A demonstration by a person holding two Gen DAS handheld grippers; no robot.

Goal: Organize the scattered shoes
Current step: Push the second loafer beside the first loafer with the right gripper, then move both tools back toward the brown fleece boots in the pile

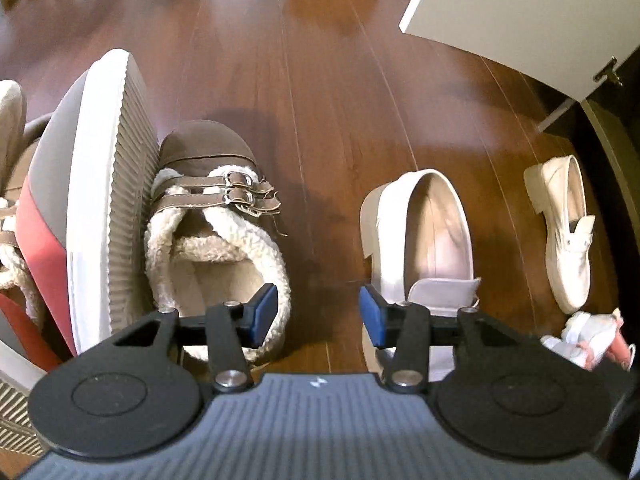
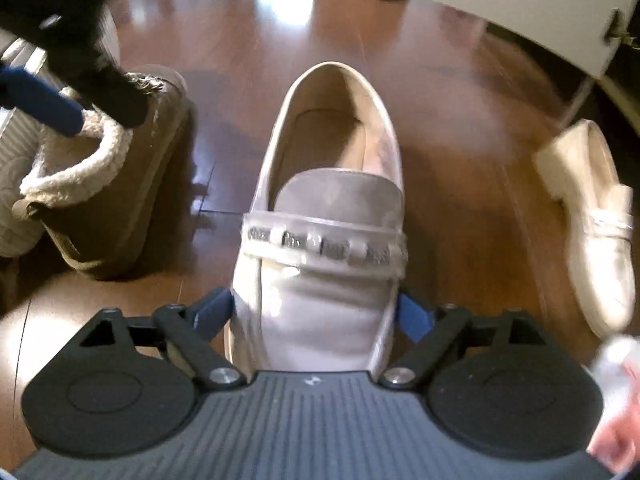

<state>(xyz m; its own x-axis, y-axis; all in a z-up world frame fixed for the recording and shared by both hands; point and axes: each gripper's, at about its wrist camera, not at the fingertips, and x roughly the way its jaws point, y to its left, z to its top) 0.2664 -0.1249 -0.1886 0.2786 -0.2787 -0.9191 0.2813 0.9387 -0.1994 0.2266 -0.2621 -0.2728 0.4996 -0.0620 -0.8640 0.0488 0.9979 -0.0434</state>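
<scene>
No brand name or readable writing is seen on any shoe; only a small pale mark is printed on the grey body of each gripper, too small to be read.

The left gripper [image 1: 319,314] is held released above the bare wooden floor [image 1: 320,100], with nothing between its blue pads. Just to its left, a brown slipper [image 1: 212,216] with fleece lining and two buckled straps is standing on the floor. A white-soled sneaker [image 1: 100,200] is tipped on its side and leans against this slipper. To the right of the gripper, a cream loafer [image 1: 420,232] is placed upright.

In the right wrist view, the right gripper [image 2: 314,314] is opened wide around the toe part of this cream loafer [image 2: 324,248], which carries a strap with metal studs. Whether the pads press on the shoe cannot be told. A second cream loafer [image 2: 596,232] is lying on its side, well apart, near an open white cabinet door [image 2: 520,4].
</scene>
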